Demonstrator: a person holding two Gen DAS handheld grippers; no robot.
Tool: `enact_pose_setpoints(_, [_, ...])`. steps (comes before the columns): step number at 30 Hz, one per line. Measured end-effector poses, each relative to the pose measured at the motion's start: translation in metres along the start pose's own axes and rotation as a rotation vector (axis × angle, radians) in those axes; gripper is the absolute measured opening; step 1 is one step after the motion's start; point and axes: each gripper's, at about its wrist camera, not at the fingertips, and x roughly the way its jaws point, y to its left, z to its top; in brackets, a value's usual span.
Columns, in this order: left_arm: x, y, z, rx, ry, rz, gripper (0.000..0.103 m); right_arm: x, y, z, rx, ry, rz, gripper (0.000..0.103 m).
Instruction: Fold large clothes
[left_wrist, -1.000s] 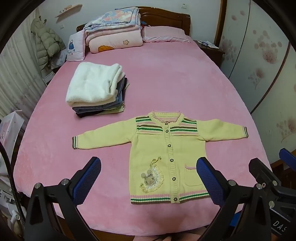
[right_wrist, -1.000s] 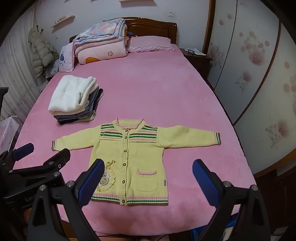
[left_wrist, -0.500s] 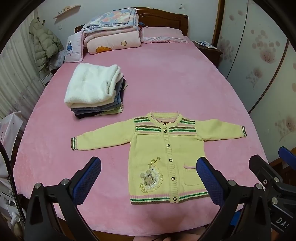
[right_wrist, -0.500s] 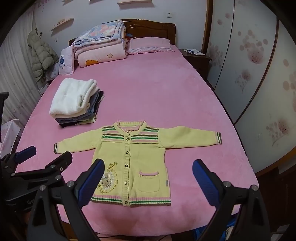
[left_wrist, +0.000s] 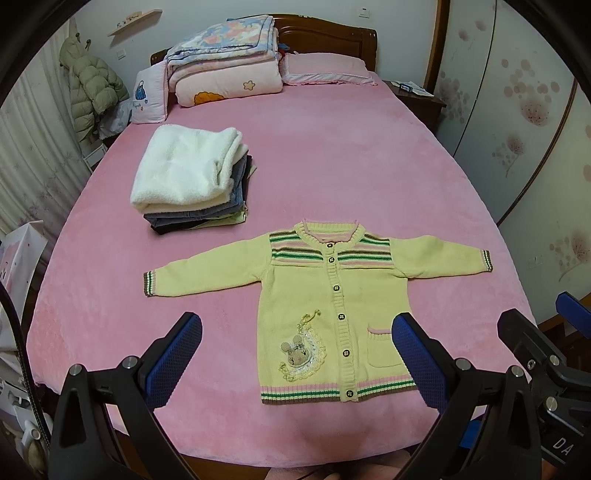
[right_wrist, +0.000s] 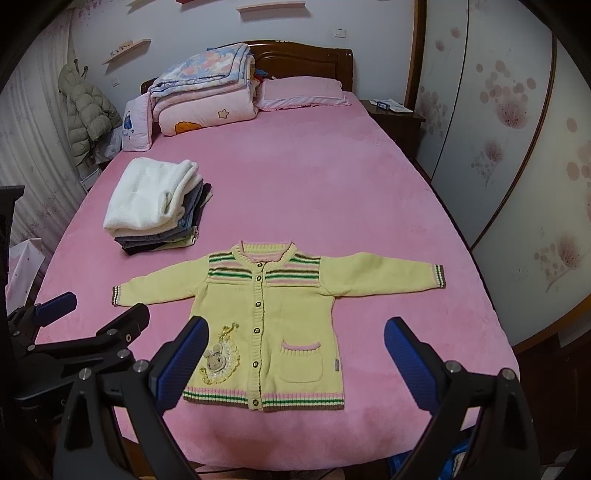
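Both claws hang above the near edge of the bed (left_wrist: 351, 155), and neither one has a grip on anything. The left gripper (left_wrist: 295, 360) has its blue-padded fingers (left_wrist: 173, 360) spread wide apart, nothing between them but pink bedspread and the cardigan's lower left corner beyond. The right gripper (right_wrist: 295, 362) is just as wide open, its fingers (right_wrist: 410, 363) framing the garment's lower half from above.

The yellow knit cardigan (left_wrist: 332, 295) lies flat and face up straight ahead of both claws, buttoned down the front, both sleeves stretched out to either side. From the left claw it sits ahead and toward the right finger, whose pad overlaps the pocket side of the hem in that view. From the right claw it sits ahead and toward the left finger, which covers part of the rabbit patch (right_wrist: 218, 360). The small pocket (right_wrist: 301, 362) falls squarely between the right claw's fingers. Green, pink and brown stripes band the chest, cuffs and hem.

Farther out and to the left of both claws stands a stack of folded clothes (left_wrist: 192, 184), a fluffy white piece on top of darker ones, well apart from the cardigan's left sleeve. Far ahead, against the wooden headboard (right_wrist: 306, 55), are folded quilts (left_wrist: 221, 62) and a pink pillow (left_wrist: 327, 68). A puffer jacket (right_wrist: 88, 110) hangs on the wall far to the left.

In the right claw's view the left gripper shows at the lower left, beside the bed's near corner.
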Motion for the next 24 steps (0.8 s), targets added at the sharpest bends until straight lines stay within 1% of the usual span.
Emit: enact_pose_setpoints(24, [-0.0031,0.0054,-0.0006,0.018,-0.011,-0.003,0.102,-0.0037,-0.0003,-0.0017,0.009,-0.004,-0.021,0.097])
